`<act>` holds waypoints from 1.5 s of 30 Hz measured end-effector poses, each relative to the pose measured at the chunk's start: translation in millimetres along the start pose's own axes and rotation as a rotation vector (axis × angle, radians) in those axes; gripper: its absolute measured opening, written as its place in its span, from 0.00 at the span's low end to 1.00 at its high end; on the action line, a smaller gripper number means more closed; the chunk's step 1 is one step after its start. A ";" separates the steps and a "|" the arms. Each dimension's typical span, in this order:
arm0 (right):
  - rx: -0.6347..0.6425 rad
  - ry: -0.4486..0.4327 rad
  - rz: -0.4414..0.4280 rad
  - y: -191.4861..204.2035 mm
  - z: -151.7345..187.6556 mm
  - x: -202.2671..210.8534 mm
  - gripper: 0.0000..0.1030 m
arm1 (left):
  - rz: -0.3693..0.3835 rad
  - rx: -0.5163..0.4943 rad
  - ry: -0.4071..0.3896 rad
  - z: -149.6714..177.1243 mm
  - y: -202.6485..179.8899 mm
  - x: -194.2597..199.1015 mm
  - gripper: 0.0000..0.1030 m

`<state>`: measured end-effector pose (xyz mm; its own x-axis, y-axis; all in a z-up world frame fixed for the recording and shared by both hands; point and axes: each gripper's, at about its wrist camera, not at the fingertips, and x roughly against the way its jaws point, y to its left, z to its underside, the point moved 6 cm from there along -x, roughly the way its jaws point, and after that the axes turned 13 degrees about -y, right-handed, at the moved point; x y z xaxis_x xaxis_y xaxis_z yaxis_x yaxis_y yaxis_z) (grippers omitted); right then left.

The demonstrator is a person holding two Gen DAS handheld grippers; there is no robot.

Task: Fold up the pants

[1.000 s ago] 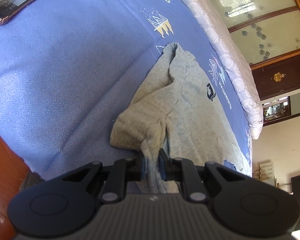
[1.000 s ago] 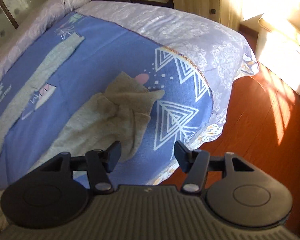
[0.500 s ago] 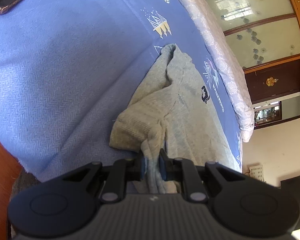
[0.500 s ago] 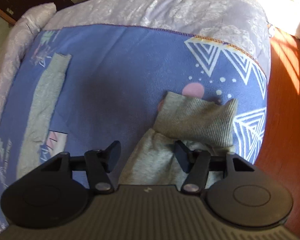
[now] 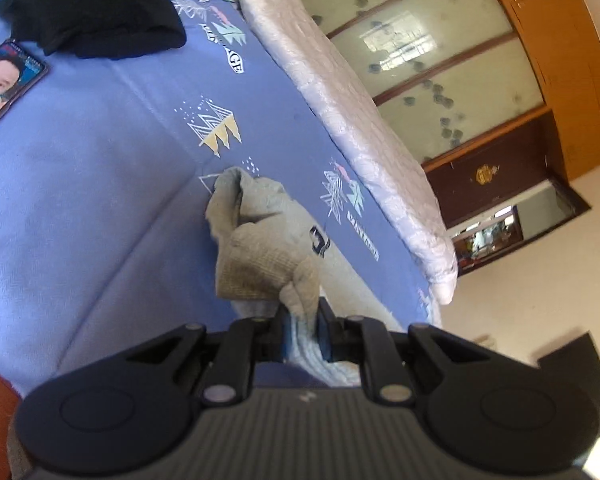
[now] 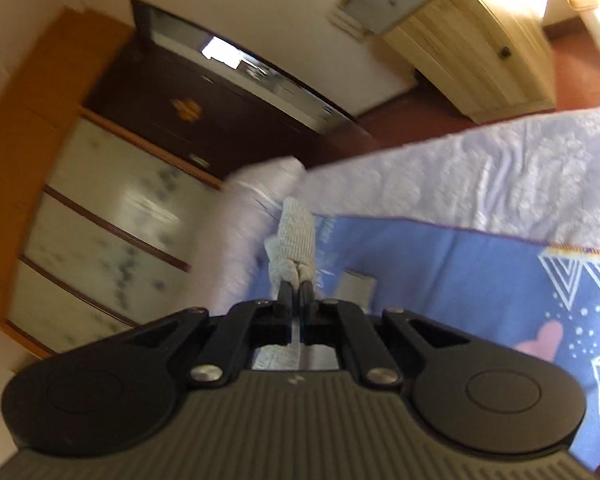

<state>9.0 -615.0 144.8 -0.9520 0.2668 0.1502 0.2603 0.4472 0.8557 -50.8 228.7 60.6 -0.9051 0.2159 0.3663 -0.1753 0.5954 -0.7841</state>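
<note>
Lifting now, both ends of the grey pants [image 5: 268,236] coming up off the blue blanket [image 5: 100,184]. My right gripper [image 6: 296,294], which a moment ago stood wide open over a ribbed cuff lying flat near the bed's corner, has snapped shut on that cuff [image 6: 296,232], and the cloth now stands up between the jaws. The right view has swung away from the bed toward the dark cabinet [image 6: 204,112] and is blurred, so I am plainly moving fast on that side. My left gripper [image 5: 302,322] stays clamped tight on a bunched fold of the same pants, as it was a second ago; the ribbed band [image 5: 256,268] hangs just beyond its tips, and the rest of the leg trails back across the blanket toward the pale quilt [image 5: 360,140]. More of the room shows in the left view than before, so that end has risen too. With both ends held, I judge the fold can start: carry one end over to meet the other. The phone [image 5: 8,80] and the black garment [image 5: 92,12] lie well apart from the pants.
</note>
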 end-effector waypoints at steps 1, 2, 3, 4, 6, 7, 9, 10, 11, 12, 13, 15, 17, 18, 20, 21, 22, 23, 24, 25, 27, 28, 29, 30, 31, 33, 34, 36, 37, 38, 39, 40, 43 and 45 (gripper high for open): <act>-0.007 -0.010 -0.002 -10.8 -0.6 6.9 0.05 | -0.009 -0.010 0.008 6.4 1.7 0.0 0.12; -0.007 -0.012 0.016 -27.4 1.9 11.8 0.05 | -0.027 -0.007 0.026 16.2 8.6 -2.2 0.12; 0.000 -0.007 0.063 -48.6 7.4 14.6 0.05 | -0.053 0.001 0.055 27.0 17.6 -6.3 0.12; 0.001 0.003 0.130 -74.1 17.2 14.9 0.05 | -0.087 -0.001 0.092 39.0 28.7 -12.7 0.12; -0.032 0.042 0.288 -139.2 38.3 15.9 0.05 | -0.211 -0.006 0.187 66.5 58.7 -29.4 0.12; -0.042 0.058 0.380 -170.9 48.1 19.0 0.05 | -0.236 0.007 0.220 77.4 70.1 -34.4 0.12; -0.090 0.049 0.406 -207.8 63.8 32.1 0.05 | -0.218 0.041 0.196 79.6 74.2 -32.1 0.12; -0.124 0.027 0.382 -211.5 66.7 40.1 0.06 | -0.222 0.045 0.195 77.0 72.5 -31.2 0.14; -0.124 0.021 0.386 -211.5 66.8 43.2 0.06 | -0.230 0.034 0.192 74.4 70.2 -31.3 0.16; -0.103 0.020 0.394 -209.9 65.4 44.6 0.08 | -0.238 0.016 0.196 73.2 68.2 -32.5 0.18; -0.077 0.015 0.410 -208.5 61.0 44.6 0.11 | -0.242 0.001 0.203 72.4 66.6 -33.8 0.19; -0.043 0.008 0.431 -207.0 51.9 45.8 0.20 | -0.244 -0.011 0.196 71.5 62.7 -34.6 0.20; -0.048 0.000 0.398 -200.4 45.7 52.1 0.29 | -0.242 0.010 0.182 70.9 62.1 -33.1 0.35; -0.048 -0.003 0.380 -197.0 44.2 54.7 0.37 | -0.236 0.023 0.175 71.9 62.3 -31.1 0.41; -0.019 -0.001 0.371 -187.8 43.1 60.8 0.40 | -0.221 0.046 0.177 74.2 65.3 -27.0 0.42; 0.001 0.001 0.372 -185.6 43.9 62.0 0.40 | -0.220 0.056 0.179 74.5 66.7 -25.3 0.42; 0.018 0.001 0.374 -183.8 45.1 60.6 0.40 | -0.217 0.067 0.179 74.1 68.2 -23.2 0.43; 0.036 -0.012 0.386 -182.2 45.8 62.9 0.40 | -0.214 0.073 0.179 73.1 69.1 -21.0 0.43; 0.061 -0.040 0.406 -179.0 45.4 66.7 0.40 | -0.218 0.069 0.172 70.8 69.3 -18.0 0.43; 0.091 -0.073 0.426 -175.2 43.3 69.8 0.40 | -0.224 0.058 0.161 67.1 69.3 -14.5 0.43; 0.154 -0.120 0.429 -159.2 41.3 73.8 0.40 | -0.241 0.027 0.111 52.5 68.6 -2.7 0.43; 0.181 -0.125 0.408 -148.2 41.8 72.1 0.40 | -0.243 0.020 0.081 43.1 68.4 3.5 0.43; 0.211 -0.123 0.382 -136.1 43.0 69.2 0.40 | -0.242 0.018 0.046 31.4 68.1 10.0 0.43; 0.238 -0.116 0.356 -123.2 46.5 65.8 0.40 | -0.242 0.015 0.021 22.1 67.9 14.2 0.43; 0.260 -0.098 0.326 -112.3 51.1 59.5 0.40 | -0.246 0.006 -0.003 11.6 67.2 16.8 0.43; 0.281 -0.045 0.272 -93.4 65.7 44.4 0.40 | -0.259 -0.025 -0.027 -5.9 64.7 13.5 0.43; 0.291 -0.014 0.251 -85.3 74.8 35.8 0.40 | -0.265 -0.043 -0.030 -12.7 62.7 9.1 0.43; 0.315 0.050 0.211 -70.4 93.3 15.7 0.40 | -0.274 -0.112 -0.030 -28.1 52.1 -9.0 0.43; 0.324 0.078 0.195 -63.1 102.1 5.2 0.40 | -0.282 -0.160 -0.027 -35.0 44.8 -21.5 0.44; 0.329 0.105 0.185 -55.9 109.6 -6.5 0.40 | -0.289 -0.209 -0.027 -40.6 37.7 -32.3 0.45; 0.333 0.130 0.178 -48.8 116.0 -19.1 0.40 | -0.295 -0.259 -0.029 -45.4 30.1 -45.3 0.47; 0.336 0.152 0.172 -40.7 121.7 -31.3 0.40 | -0.306 -0.312 -0.033 -48.9 22.5 -58.1 0.50; 0.341 0.194 0.165 -16.7 131.2 -72.5 0.40 | -0.338 -0.469 -0.022 -55.2 2.1 -105.4 0.51; 0.336 0.214 0.172 -4.7 134.1 -107.0 0.40 | -0.342 -0.576 0.001 -54.6 -9.4 -141.3 0.51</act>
<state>131.2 -531.1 58.3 -0.8930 0.1944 0.4059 0.4223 0.6740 0.6062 99.8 234.9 43.5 -0.8348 -0.0581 0.5475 -0.2177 0.9482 -0.2313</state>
